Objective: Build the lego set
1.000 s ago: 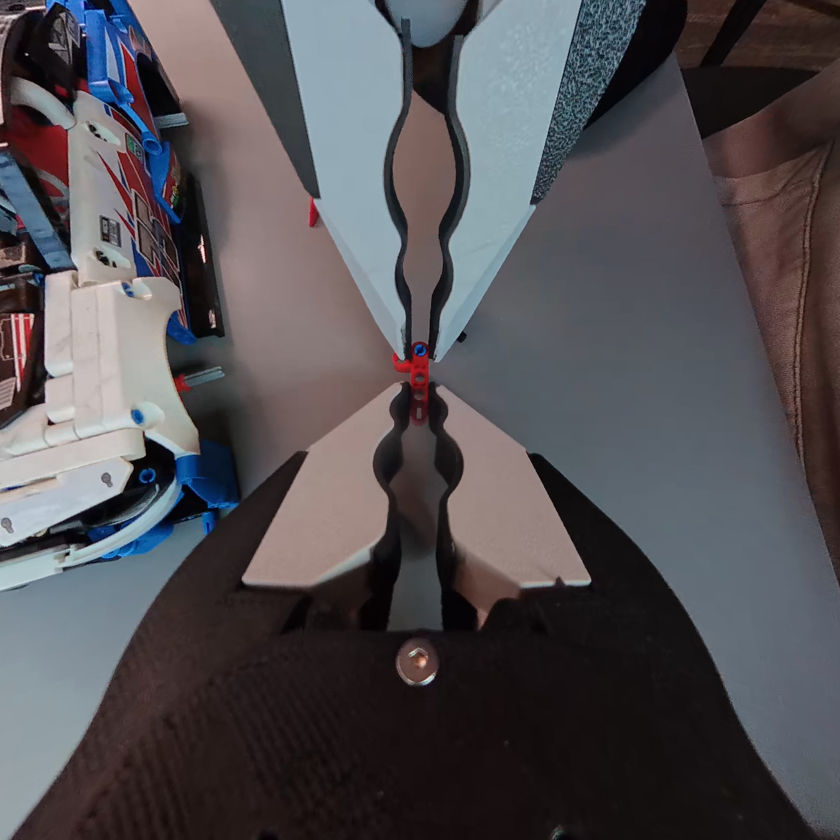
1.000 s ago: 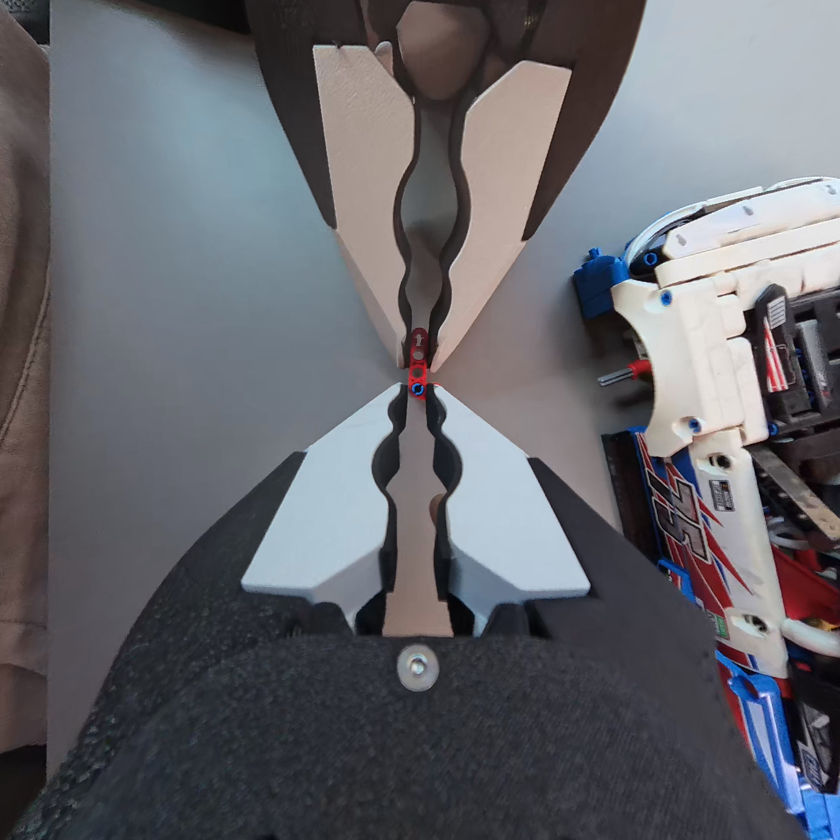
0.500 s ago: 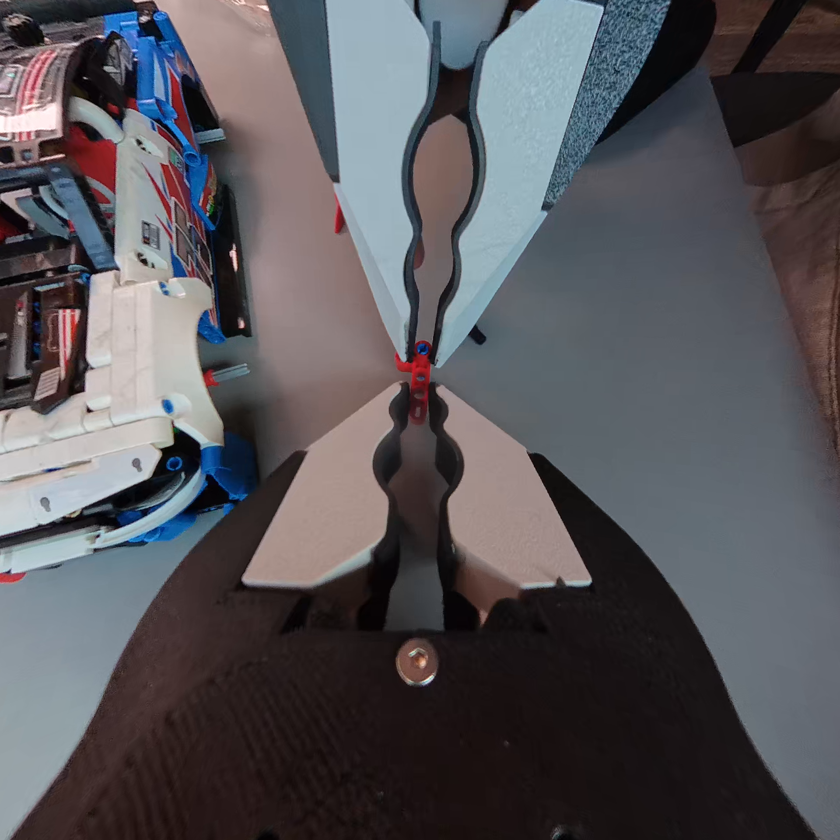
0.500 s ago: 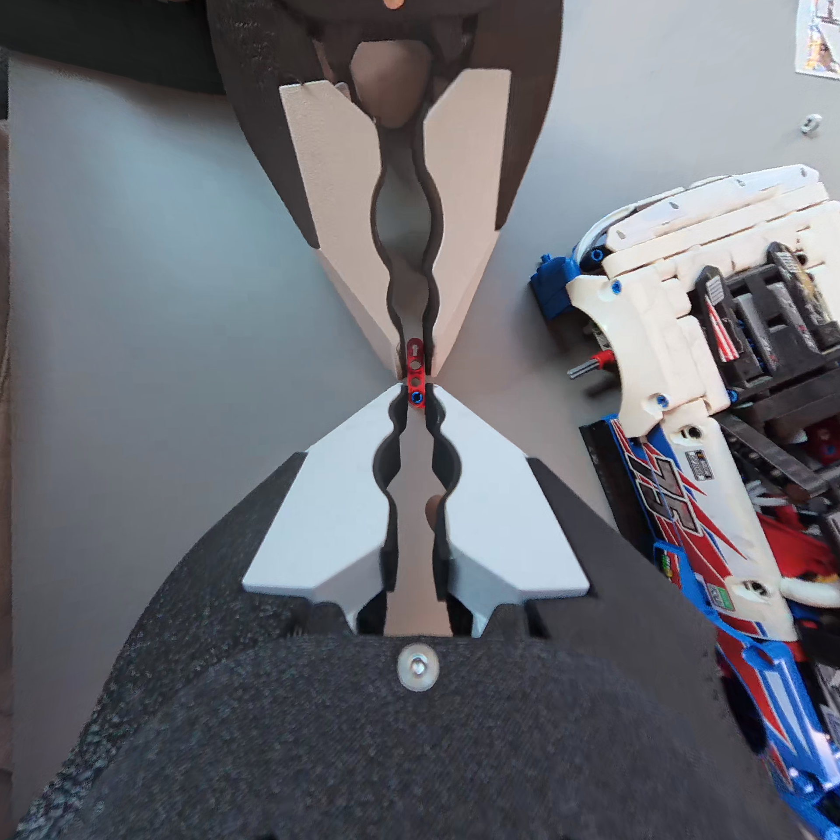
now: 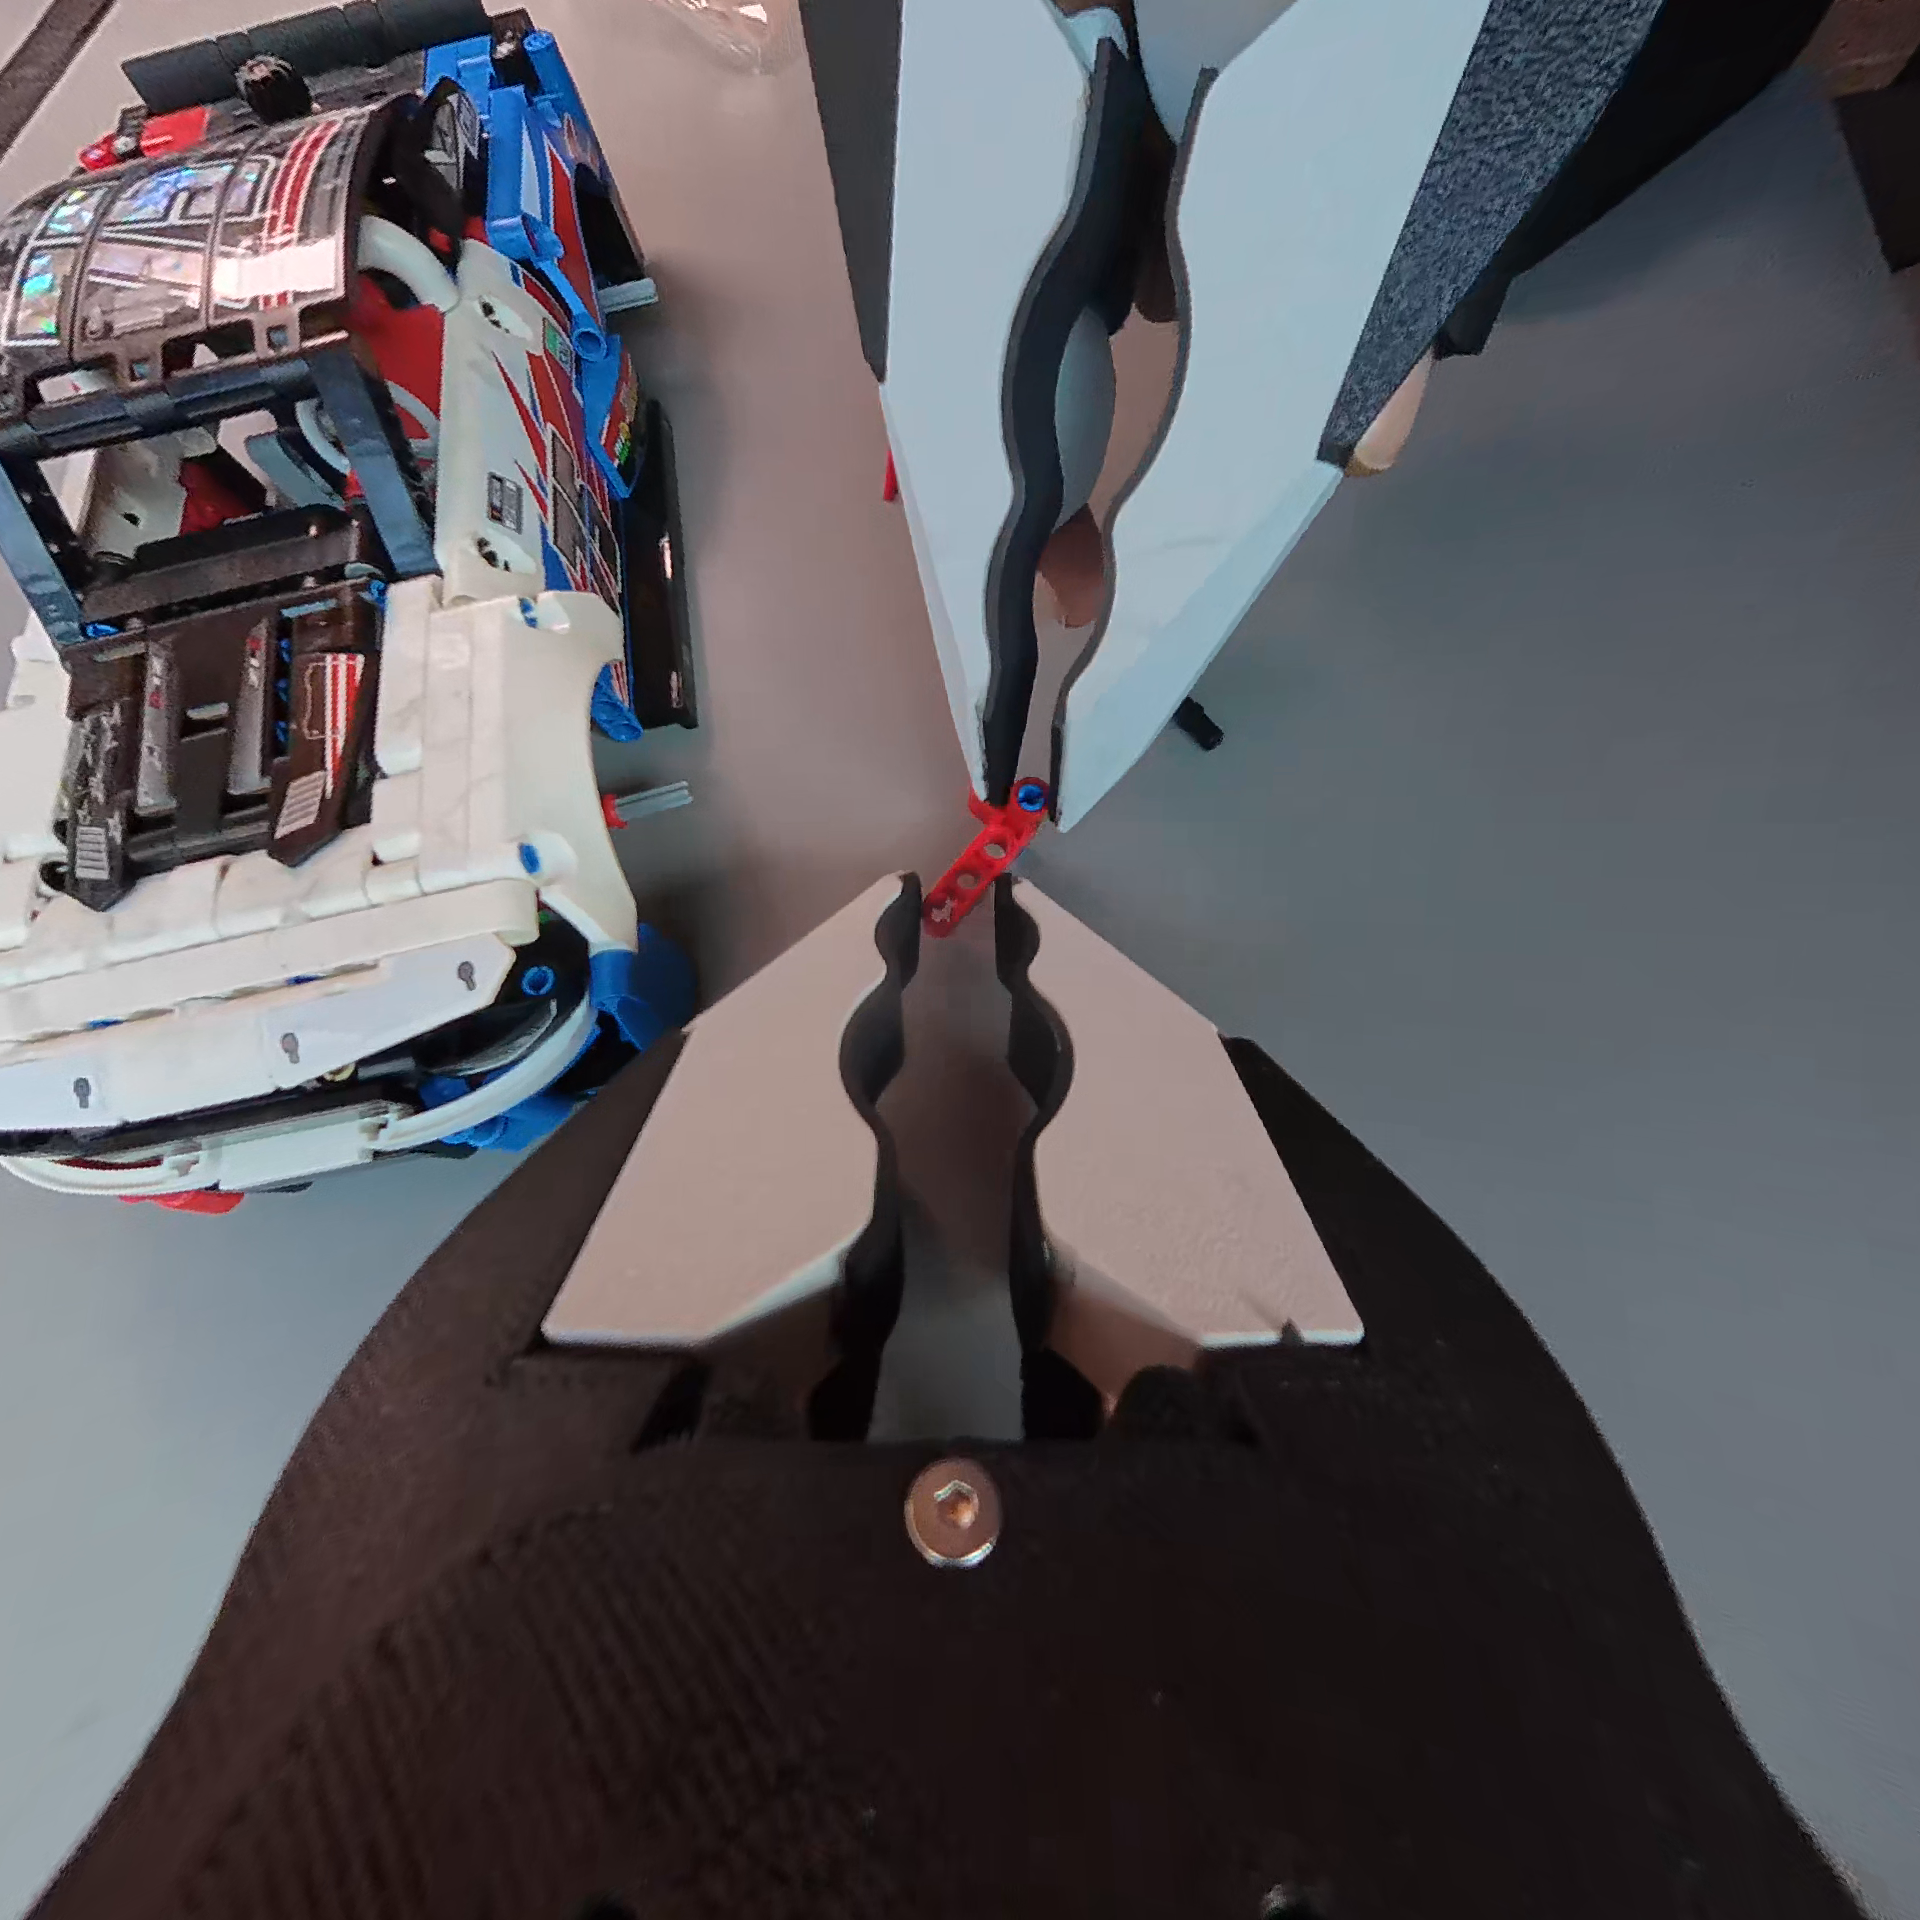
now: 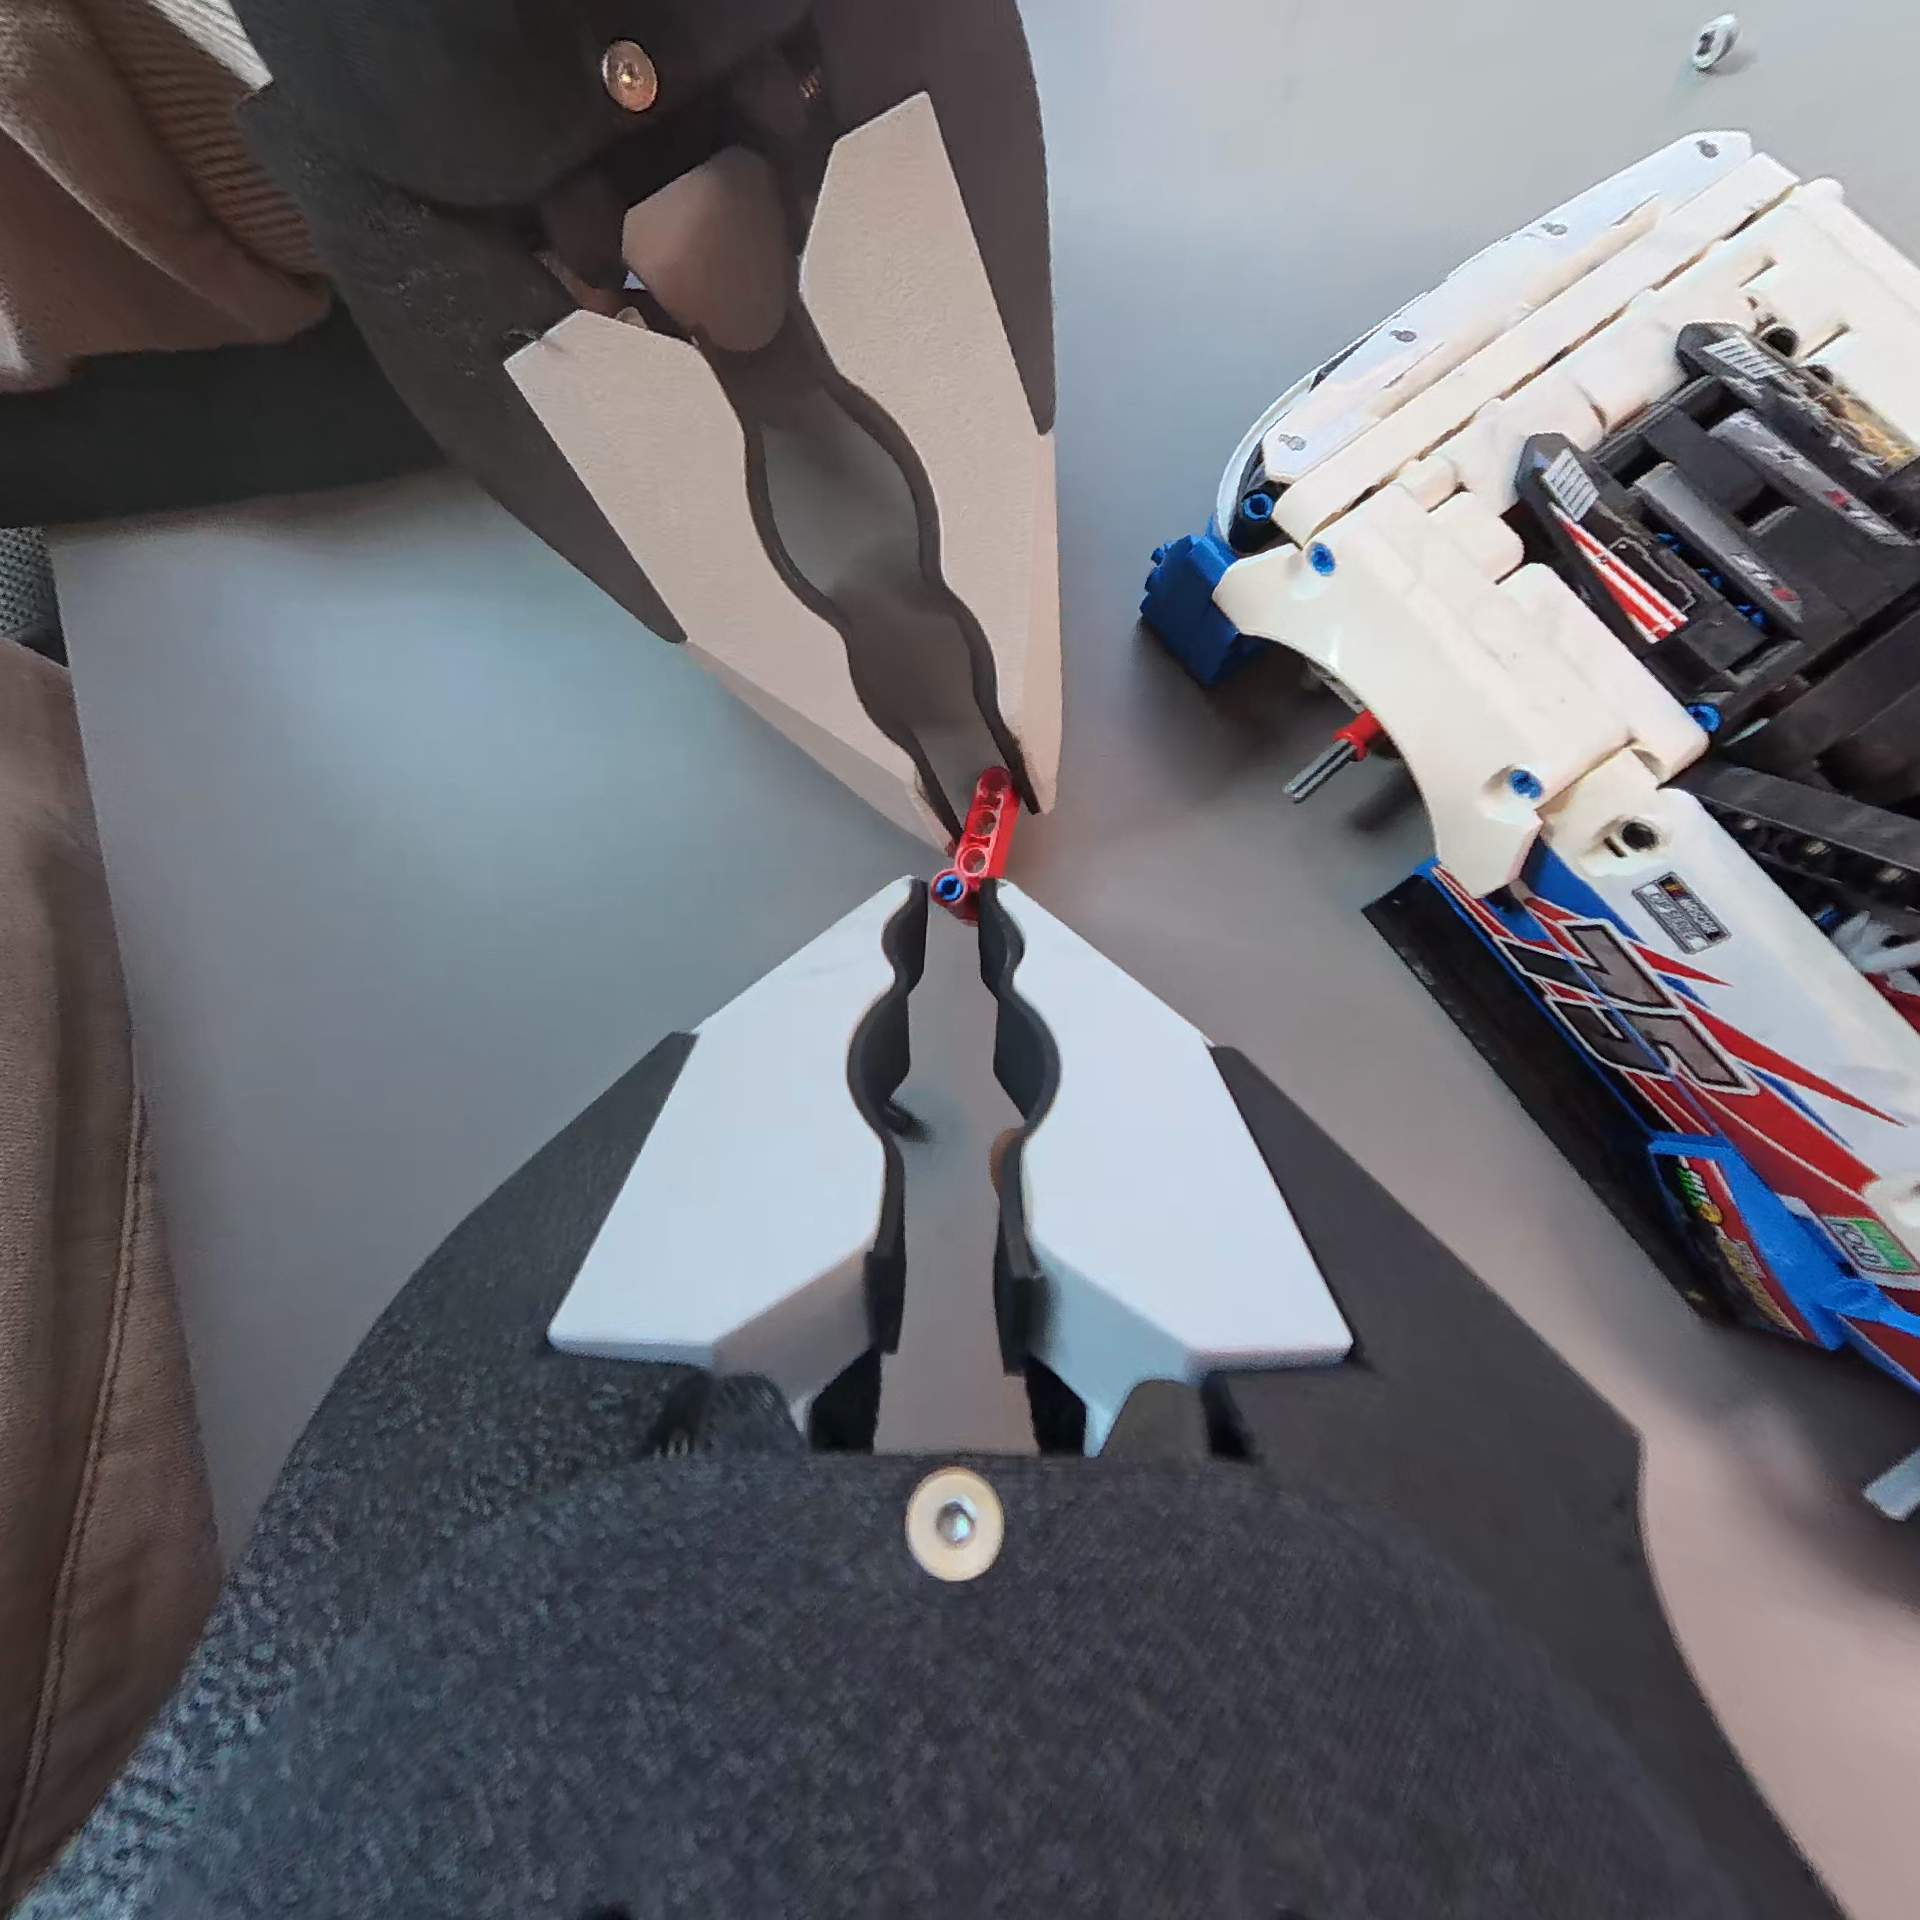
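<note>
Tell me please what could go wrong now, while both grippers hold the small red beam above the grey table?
1. The small red plastic beam with holes is pinched only at its ends by the tips of the left gripper and the right gripper. It sits tilted between them, so it might twist out and fall.
2. The blue pin at the beam's end could be pushed crooked.
3. A dropped piece could roll on the grey table under the white, blue and red lego car.

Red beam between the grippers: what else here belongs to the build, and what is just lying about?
In the job:
- red beam with blue pin
- left gripper
- right gripper
- lego car

Lying about:
- small black piece on the grey table
- small metal part near the table's far edge
</note>
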Available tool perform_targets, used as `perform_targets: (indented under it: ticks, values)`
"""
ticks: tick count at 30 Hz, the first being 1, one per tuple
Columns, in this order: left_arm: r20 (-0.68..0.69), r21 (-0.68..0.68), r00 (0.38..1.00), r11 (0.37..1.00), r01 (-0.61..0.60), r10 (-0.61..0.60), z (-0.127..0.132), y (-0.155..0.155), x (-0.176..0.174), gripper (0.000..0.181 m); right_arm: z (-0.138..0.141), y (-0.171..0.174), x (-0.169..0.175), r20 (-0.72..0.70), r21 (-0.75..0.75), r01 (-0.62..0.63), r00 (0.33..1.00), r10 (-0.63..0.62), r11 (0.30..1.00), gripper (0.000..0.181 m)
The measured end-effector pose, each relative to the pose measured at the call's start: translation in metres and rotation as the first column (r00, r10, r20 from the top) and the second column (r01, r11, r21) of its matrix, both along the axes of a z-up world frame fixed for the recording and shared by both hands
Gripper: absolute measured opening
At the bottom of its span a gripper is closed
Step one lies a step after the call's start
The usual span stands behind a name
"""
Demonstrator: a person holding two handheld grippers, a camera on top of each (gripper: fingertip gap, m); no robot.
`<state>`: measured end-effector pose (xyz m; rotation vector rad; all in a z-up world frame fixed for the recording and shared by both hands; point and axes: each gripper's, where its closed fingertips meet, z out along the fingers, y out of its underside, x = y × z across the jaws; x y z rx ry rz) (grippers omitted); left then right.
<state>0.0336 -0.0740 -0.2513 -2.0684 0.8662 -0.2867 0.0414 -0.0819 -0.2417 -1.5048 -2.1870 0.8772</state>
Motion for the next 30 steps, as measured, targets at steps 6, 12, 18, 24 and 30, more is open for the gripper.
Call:
perform_targets:
  ticks: [6,12,18,24,30]
  values:
    - [-0.037,0.002,0.999,1.0,0.007,-0.007,-0.004,-0.001,0.0,0.012,0.0,-0.005,0.003,0.004,0.005,-0.065,0.998,0.065,0.998,0.013]
    - [-0.074,0.024,0.997,1.0,-0.014,0.015,-0.005,0.004,-0.006,0.008,0.001,-0.006,0.005,0.026,-0.022,-0.078,0.997,0.079,0.997,0.017]
    - [-0.071,0.034,0.996,0.999,-0.043,0.045,-0.003,0.007,-0.011,0.008,0.005,-0.006,0.008,0.031,-0.057,-0.101,0.994,0.103,0.993,0.021]
    - [-0.021,0.05,0.996,0.995,-0.082,0.083,0.007,0.009,-0.019,0.008,0.018,0.007,0.012,-0.037,-0.065,-0.1,0.995,0.098,0.993,0.022]
    - [0.037,0.031,0.996,0.996,-0.079,0.078,0.013,0.004,-0.019,0.009,0.024,0.029,0.014,-0.1,0.004,-0.099,0.99,0.099,0.995,0.022]
